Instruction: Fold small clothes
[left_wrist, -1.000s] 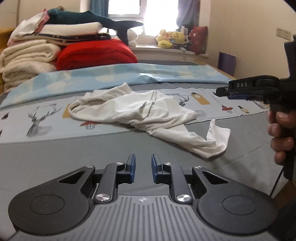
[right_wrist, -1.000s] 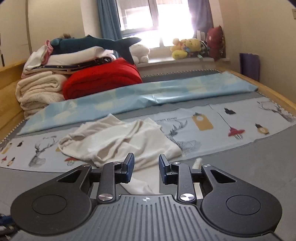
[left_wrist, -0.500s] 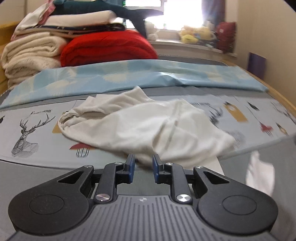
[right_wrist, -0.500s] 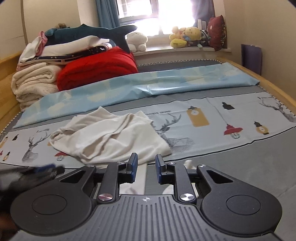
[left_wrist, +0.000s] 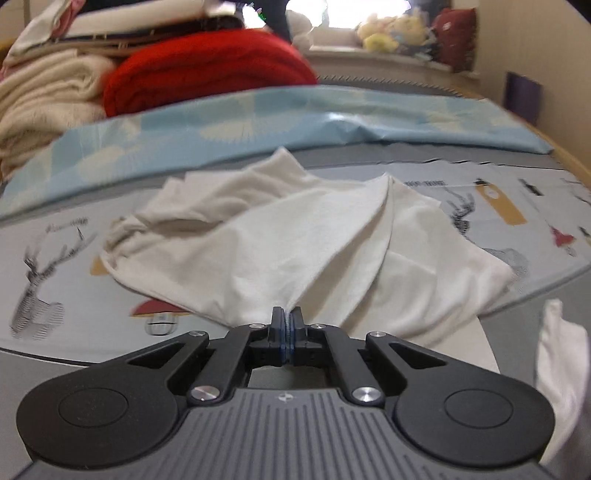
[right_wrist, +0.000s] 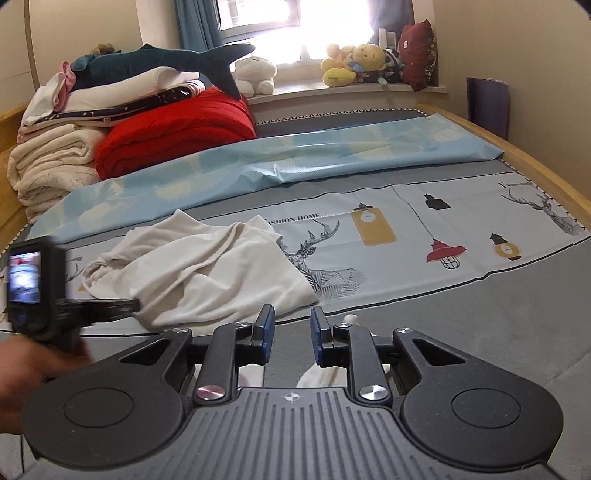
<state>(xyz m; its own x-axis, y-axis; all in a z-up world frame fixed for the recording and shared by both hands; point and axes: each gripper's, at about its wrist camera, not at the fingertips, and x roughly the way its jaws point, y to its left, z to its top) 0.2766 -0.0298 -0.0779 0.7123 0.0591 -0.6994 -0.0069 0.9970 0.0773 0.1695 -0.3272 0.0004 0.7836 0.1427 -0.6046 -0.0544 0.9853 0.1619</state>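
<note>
A crumpled white garment (left_wrist: 314, 236) lies on the printed cloth of the bed. My left gripper (left_wrist: 287, 317) is shut on its near edge, and the fabric rises in a taut ridge from the jaws. In the right wrist view the same garment (right_wrist: 207, 273) lies left of centre, with the left gripper (right_wrist: 122, 306) reaching its edge, held by a hand (right_wrist: 22, 369). My right gripper (right_wrist: 288, 326) hovers with its jaws apart and nothing between the pads. A white strip of the garment (right_wrist: 317, 376) shows beneath it, and a loose white end (left_wrist: 557, 362) at the right in the left wrist view.
A printed cloth (right_wrist: 406, 236) with deer and lamps covers the grey mattress (right_wrist: 498, 325). Behind it lies a light blue sheet (right_wrist: 295, 166), then a red blanket (right_wrist: 173, 133) and stacked cream blankets (right_wrist: 48, 162). A wooden bed rim (right_wrist: 535, 166) runs along the right.
My left gripper has come forward to the garment and shut on its near edge, lifting the fabric. It now shows at the left of the right wrist view. The right gripper's jaws have narrowed slightly.
</note>
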